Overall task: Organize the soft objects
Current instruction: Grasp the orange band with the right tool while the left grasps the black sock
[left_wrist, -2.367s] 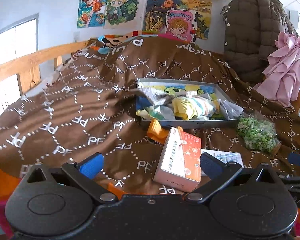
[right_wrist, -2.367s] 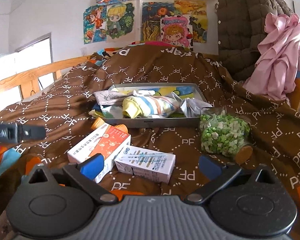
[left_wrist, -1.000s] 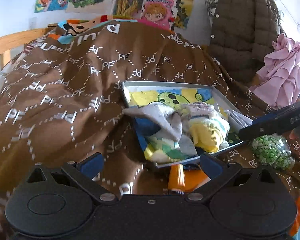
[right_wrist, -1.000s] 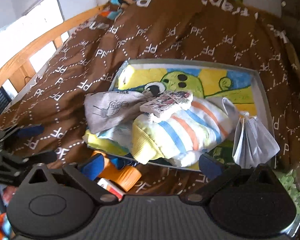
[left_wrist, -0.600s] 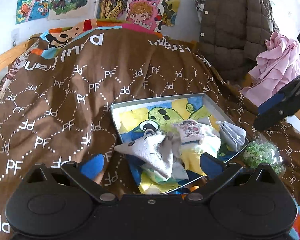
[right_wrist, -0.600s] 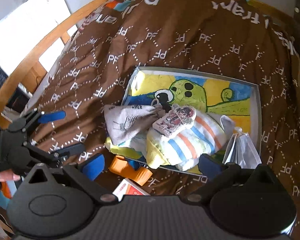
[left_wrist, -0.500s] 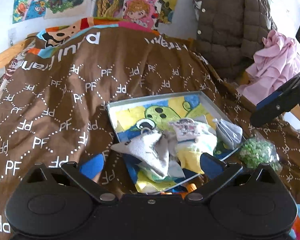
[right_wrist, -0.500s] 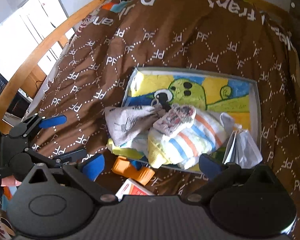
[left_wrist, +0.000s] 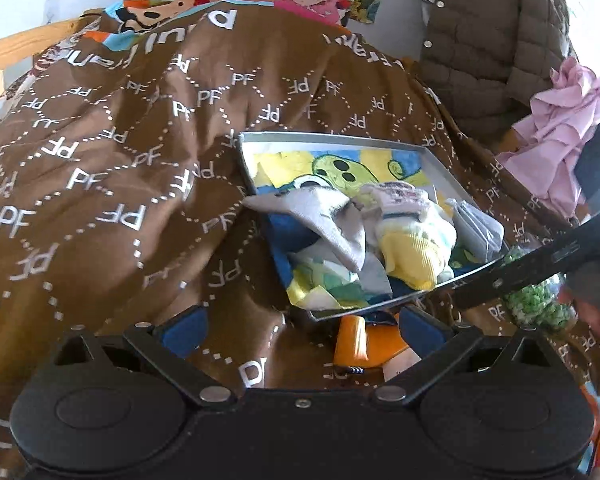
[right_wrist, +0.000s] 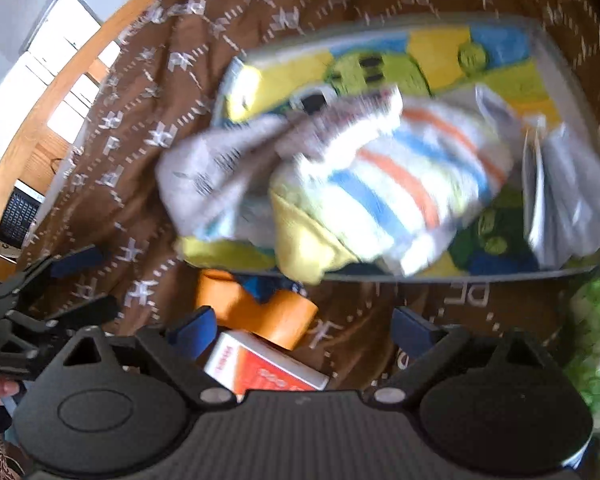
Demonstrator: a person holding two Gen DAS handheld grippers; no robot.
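Note:
A grey tray [left_wrist: 340, 138] with a cartoon lining lies on the brown bedspread. In it are a grey cloth [left_wrist: 324, 216], a yellow striped garment [left_wrist: 416, 248] with a small printed pack [left_wrist: 396, 196] on top, and a clear bag [left_wrist: 476, 224]. In the blurred right wrist view the tray's front wall [right_wrist: 452, 276] holds the same grey cloth [right_wrist: 212, 176] and striped garment [right_wrist: 400, 192]. My left gripper [left_wrist: 300, 324] is open and empty, short of the tray's near corner. My right gripper [right_wrist: 300, 328] is open and empty, just before the tray's front edge; it also shows in the left wrist view [left_wrist: 540, 260].
An orange object [right_wrist: 260, 308] and a red-and-white box [right_wrist: 260, 368] lie in front of the tray. A bag of green pellets [left_wrist: 540, 308] sits at the tray's right. A padded coat [left_wrist: 492, 40] and pink cloth [left_wrist: 560, 132] lie at the back right. A wooden bed rail [right_wrist: 60, 120] runs along the left.
Both grippers rose over the bed and then closed in on the tray. The right gripper has dropped nearer the tray's front edge and is moving fast. Both jaws stay open.

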